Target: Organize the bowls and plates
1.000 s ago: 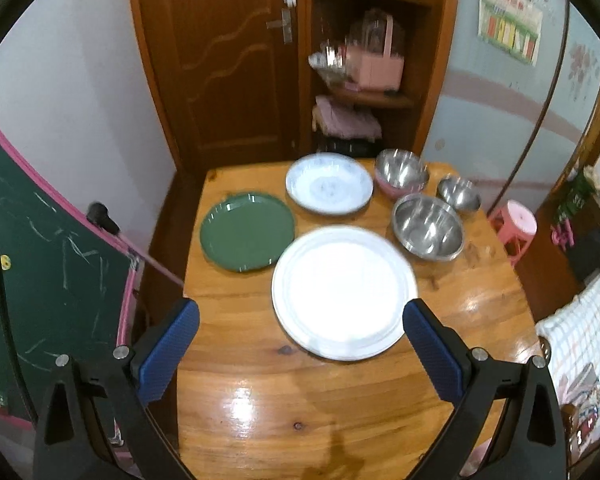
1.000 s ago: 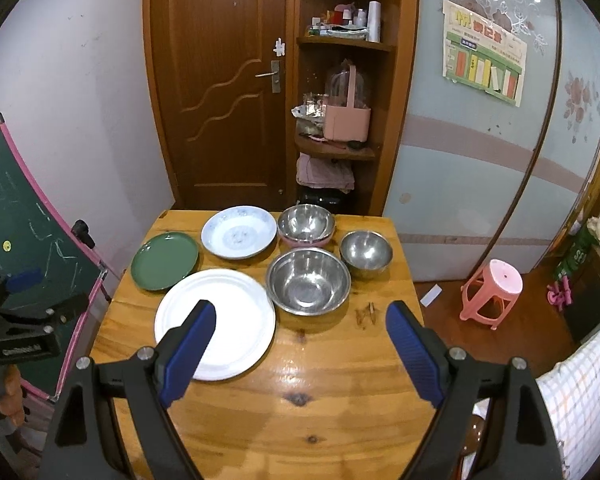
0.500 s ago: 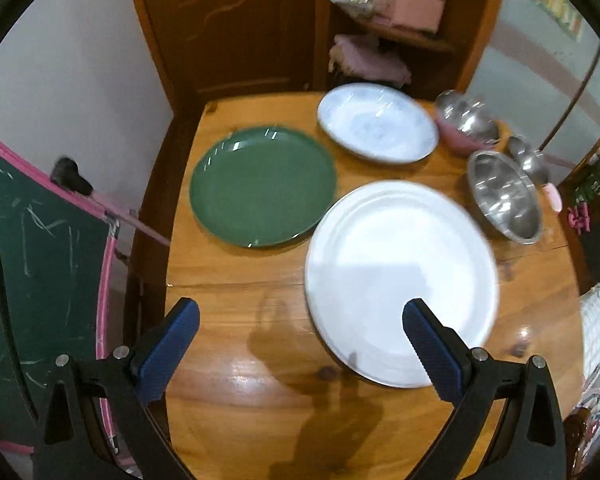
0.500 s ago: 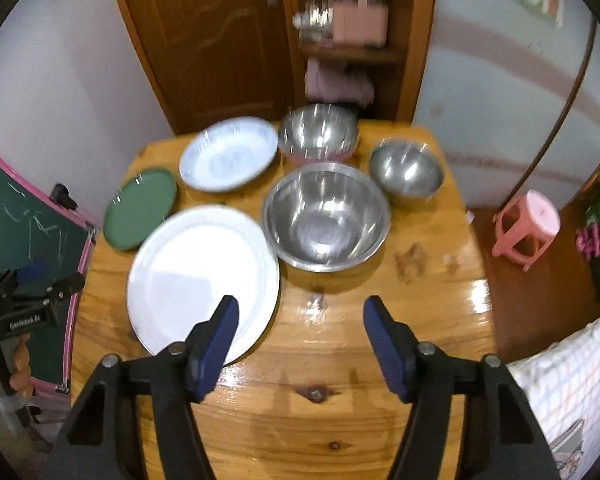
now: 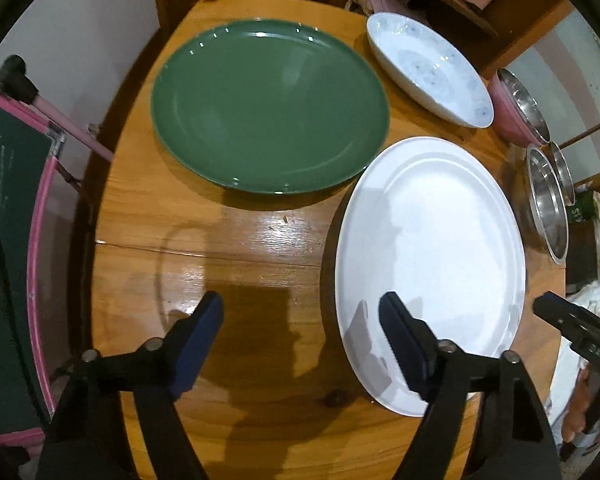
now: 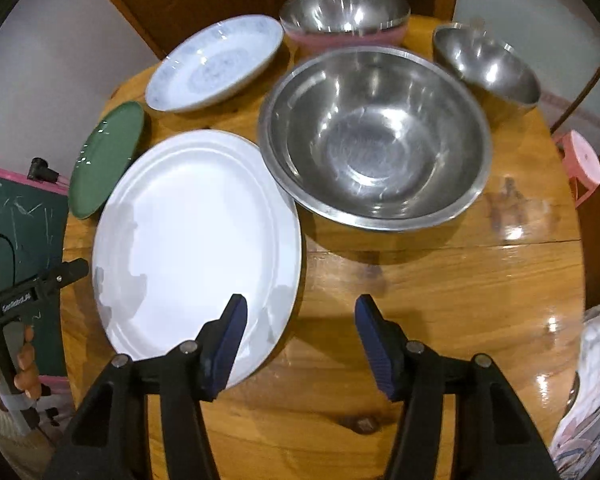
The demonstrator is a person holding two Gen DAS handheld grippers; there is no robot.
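Note:
On the wooden table [image 5: 236,264] lie a green plate [image 5: 268,108], a blue-patterned white plate [image 5: 428,68] and a large white plate [image 5: 432,260]. My left gripper [image 5: 300,320] hovers low over the large plate's left rim with its jaws closing. One finger is over the plate, the other over bare wood, and nothing is gripped. My right gripper [image 6: 300,320] straddles the same plate's [image 6: 196,248] right near rim, its jaws also closing with the pads clear of it. Beyond it stand a big steel bowl [image 6: 376,140], a small steel bowl [image 6: 488,68] and a steel bowl nested in a pink one [image 6: 344,12].
A pink-framed chalkboard [image 5: 4,200] stands off the table's left side. A pink stool [image 6: 580,160] and checked cloth [image 6: 596,360] are to the right. A hand [image 6: 24,368] holds the left gripper [image 6: 32,288]. Bare wood lies along the near edge.
Both grippers have dropped toward the table and tipped downward, so the plates and bowls loom larger. Both pairs of jaws have narrowed, and each now sits over a rim of the large white plate.

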